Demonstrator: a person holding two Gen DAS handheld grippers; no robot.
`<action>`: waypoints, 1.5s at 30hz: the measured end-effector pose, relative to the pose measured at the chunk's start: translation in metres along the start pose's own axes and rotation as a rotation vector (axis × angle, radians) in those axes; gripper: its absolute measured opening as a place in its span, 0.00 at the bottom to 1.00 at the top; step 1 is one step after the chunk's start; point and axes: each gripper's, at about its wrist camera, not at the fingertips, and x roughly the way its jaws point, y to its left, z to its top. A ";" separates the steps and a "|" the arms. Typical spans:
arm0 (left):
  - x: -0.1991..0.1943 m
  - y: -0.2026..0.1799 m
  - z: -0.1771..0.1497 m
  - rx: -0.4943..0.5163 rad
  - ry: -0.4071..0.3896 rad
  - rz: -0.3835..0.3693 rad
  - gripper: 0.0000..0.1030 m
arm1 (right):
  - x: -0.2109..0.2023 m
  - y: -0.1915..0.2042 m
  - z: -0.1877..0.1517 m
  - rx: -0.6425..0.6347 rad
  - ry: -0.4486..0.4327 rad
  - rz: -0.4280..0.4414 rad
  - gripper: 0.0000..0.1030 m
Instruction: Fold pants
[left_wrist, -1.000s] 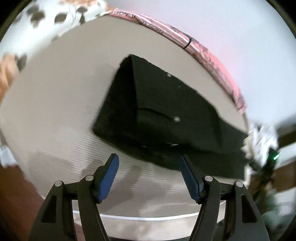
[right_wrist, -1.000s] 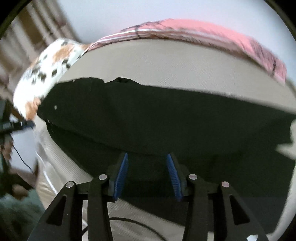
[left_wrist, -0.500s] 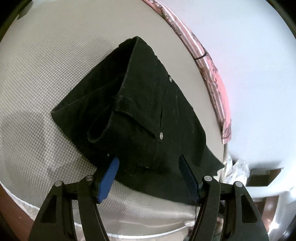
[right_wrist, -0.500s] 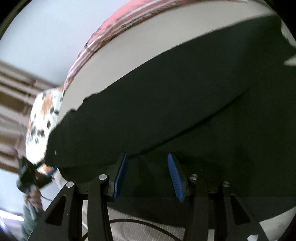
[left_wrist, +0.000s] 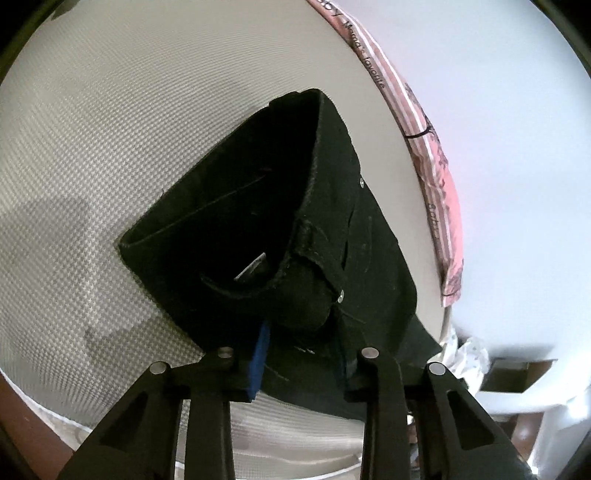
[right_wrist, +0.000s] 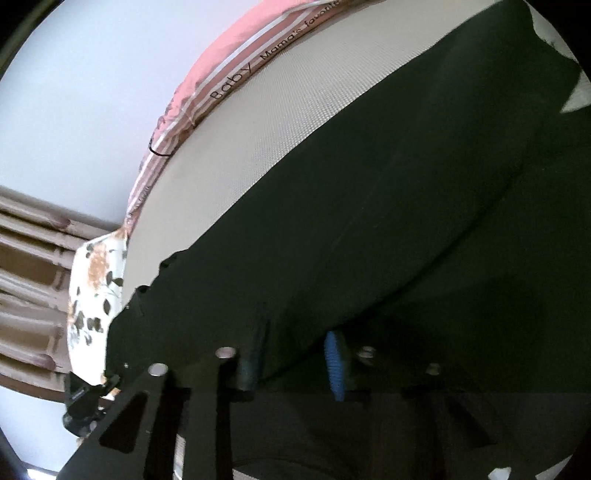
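Observation:
Black pants (left_wrist: 325, 236) lie on a beige mattress (left_wrist: 110, 129). In the left wrist view the waistband gapes open, with a white label inside. My left gripper (left_wrist: 303, 354) has closed on the near waist edge, and cloth bulges between the blue pads. In the right wrist view the pants (right_wrist: 388, 221) fill the frame. My right gripper (right_wrist: 291, 354) grips a lifted fold of a pant leg between its blue pads.
A pink striped blanket (left_wrist: 439, 177) runs along the mattress's far edge by a white wall; it also shows in the right wrist view (right_wrist: 229, 74). A floral pillow (right_wrist: 92, 306) lies at the left. The mattress's near edge (left_wrist: 258, 461) is below my left gripper.
Both grippers moved forward onto the pants and closed on the cloth. The waist edge has lifted and the waistband has opened up. The right view has tilted.

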 end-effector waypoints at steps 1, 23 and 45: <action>0.003 -0.004 0.001 0.010 0.000 0.012 0.26 | 0.000 0.001 0.000 -0.006 -0.001 -0.011 0.12; -0.003 -0.128 0.062 0.563 -0.032 0.032 0.15 | -0.024 0.017 -0.024 -0.092 0.000 -0.020 0.06; 0.008 -0.022 0.024 0.431 0.082 0.224 0.15 | -0.008 0.017 -0.056 -0.123 0.124 -0.054 0.05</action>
